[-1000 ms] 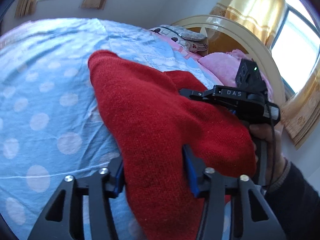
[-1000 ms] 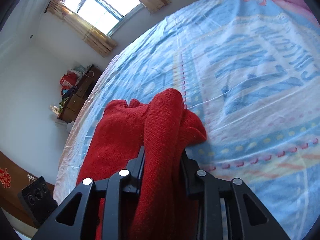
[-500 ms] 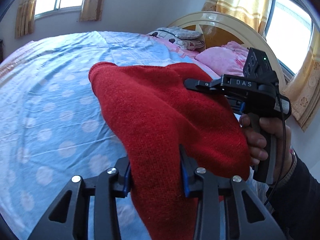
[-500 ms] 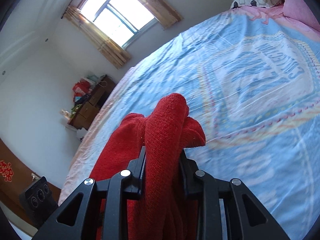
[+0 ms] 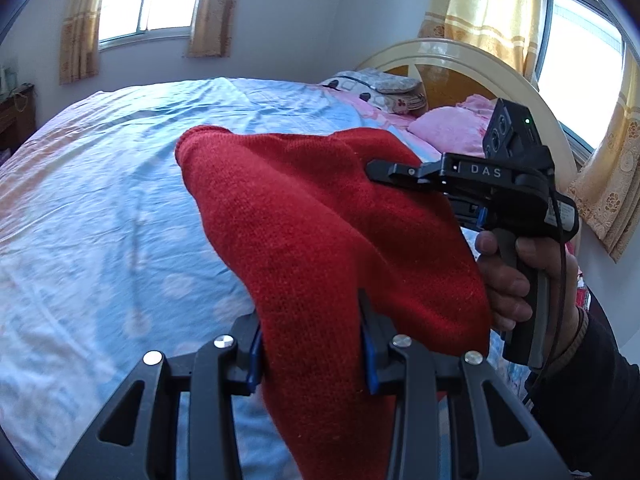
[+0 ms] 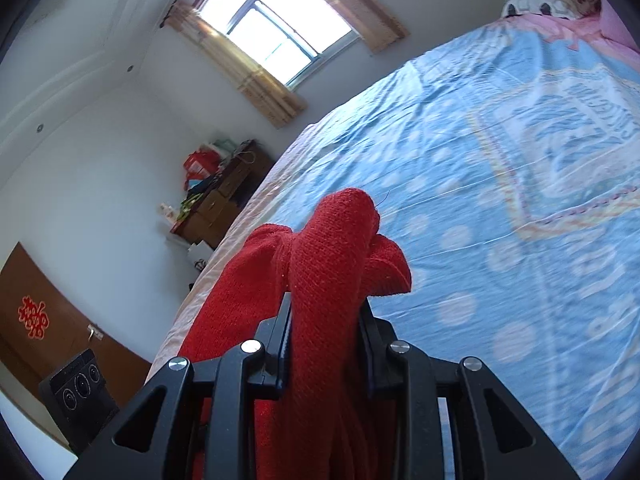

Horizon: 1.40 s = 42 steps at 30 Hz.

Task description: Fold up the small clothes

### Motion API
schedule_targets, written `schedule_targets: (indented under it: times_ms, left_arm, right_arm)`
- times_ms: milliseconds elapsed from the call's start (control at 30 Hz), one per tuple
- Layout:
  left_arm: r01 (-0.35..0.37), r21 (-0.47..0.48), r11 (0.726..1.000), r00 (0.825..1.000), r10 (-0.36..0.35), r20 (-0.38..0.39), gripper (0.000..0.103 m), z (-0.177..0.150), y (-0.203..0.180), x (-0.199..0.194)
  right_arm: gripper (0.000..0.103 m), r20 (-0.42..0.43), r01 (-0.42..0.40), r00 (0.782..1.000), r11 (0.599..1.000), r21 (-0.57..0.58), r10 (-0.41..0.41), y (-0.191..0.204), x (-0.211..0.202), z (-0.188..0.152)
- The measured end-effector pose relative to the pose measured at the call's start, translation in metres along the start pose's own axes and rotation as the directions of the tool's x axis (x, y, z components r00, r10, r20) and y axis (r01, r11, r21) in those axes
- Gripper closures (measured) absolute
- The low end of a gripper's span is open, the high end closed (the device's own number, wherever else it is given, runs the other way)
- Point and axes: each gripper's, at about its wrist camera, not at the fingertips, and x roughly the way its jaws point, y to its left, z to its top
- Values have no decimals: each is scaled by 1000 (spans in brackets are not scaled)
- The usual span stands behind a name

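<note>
My left claw [image 5: 312, 340] is pinching the red knit [image 5: 320, 220]. Its jaws have just been closing in on the cloth, and the blue pads [image 5: 368, 356] now press on a thick fold from both sides. My right claw [image 6: 324, 340] is pinching another bunch of the same red knit [image 6: 332, 256], squeezed tight between its jaws, with a lump of cloth poking out past the tips.

In the left view I see the right claw [image 5: 376, 170] over on the right side of the knit, biting into its far edge. A hand [image 5: 516, 276] in a dark sleeve [image 5: 592, 392] grips its handle. The knit hangs between my two claws, up above the bed [image 5: 100, 220], and I see none of it lying on the bed.

The bed has a blue sheet with pale dots. Past the knit, at the head of the bed, sit a pink pillow [image 5: 448, 128] and a patterned pillow [image 5: 380, 82] against a round headboard [image 5: 460, 64]. Windows with yellow curtains [image 5: 480, 12] are behind the bed. Off the far side of the bed stands a brown dresser [image 6: 224, 200] with stuff on top.
</note>
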Motion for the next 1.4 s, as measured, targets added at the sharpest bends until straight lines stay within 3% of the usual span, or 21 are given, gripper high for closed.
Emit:
schedule_targets:
  times_ms: [533,967,1400]
  left_arm:
    - [-121,-44,992,991,124,53,64,-39,36,-67]
    - [-203,-99,974,976,209,57,64,-58,65,-89]
    - [-237,-164,957,965,252,75,64,-81,99,-110]
  right_arm:
    - [75,-79,-98,993,990,-106,90,88,50,-35]
    - [75,-151,-141,982,976,-168,116,144,95,-55]
    - [75,-219,-174,967,963,-207,127,186,134,-78]
